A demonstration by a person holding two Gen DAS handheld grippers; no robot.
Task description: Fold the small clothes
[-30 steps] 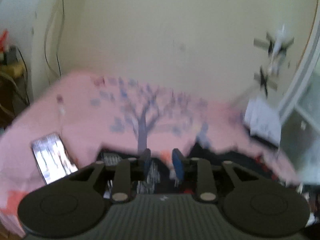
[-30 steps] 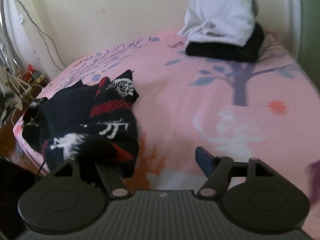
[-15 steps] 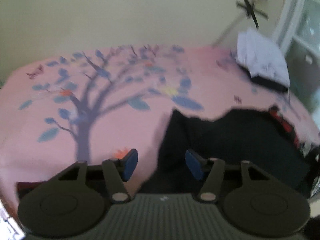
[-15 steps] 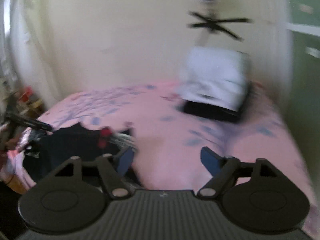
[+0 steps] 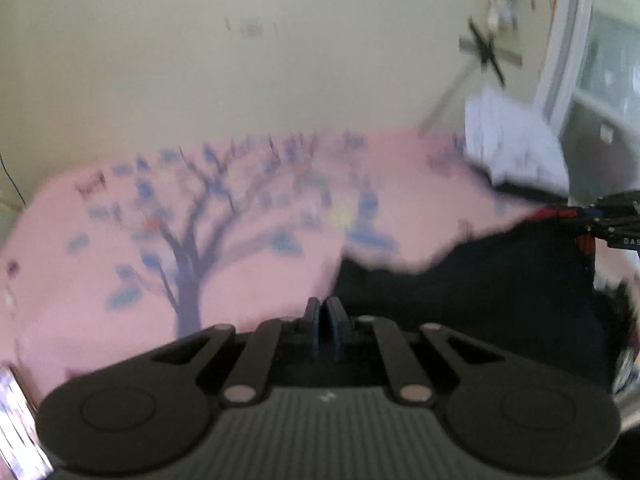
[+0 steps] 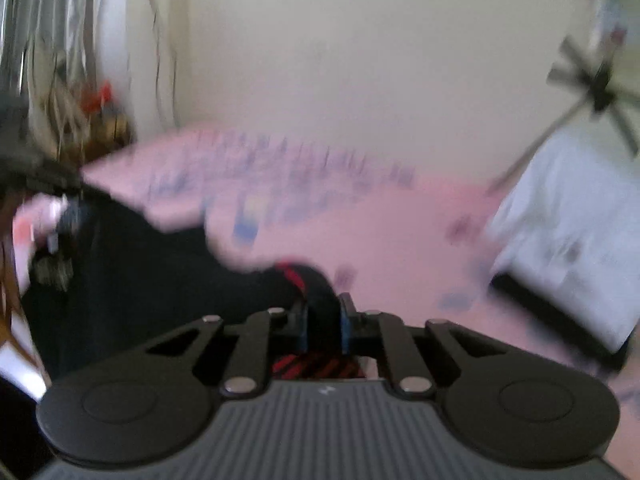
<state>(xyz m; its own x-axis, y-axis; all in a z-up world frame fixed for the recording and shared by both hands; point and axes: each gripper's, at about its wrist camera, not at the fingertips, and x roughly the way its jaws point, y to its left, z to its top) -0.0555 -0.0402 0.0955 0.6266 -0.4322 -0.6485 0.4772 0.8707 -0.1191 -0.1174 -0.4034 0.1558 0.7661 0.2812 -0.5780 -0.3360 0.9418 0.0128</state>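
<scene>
Dark garment (image 6: 132,280) unfolded on bed (image 5: 248,280); folding barely begun. Right hand-held gripper (image 6: 324,320) just clamped on red-striped edge; left hand-held gripper (image 5: 322,320) just closed at near corner, grip unclear.

Spread over the bed (image 5: 248,292), a garment (image 5: 480,280), lying to the right in the left wrist view and to the left in the right wrist view. Pinched at 2 edges: left gripper (image 5: 325,322) at one, right gripper (image 6: 325,322) at the other, seemingly a bunched hem, though blurred. Behind, at the far right corner of the bed, a pile of folded laundry (image 6: 572,232) against the wall (image 6: 340,48). Left of the bed, clutter with cables (image 6: 80,96).
</scene>
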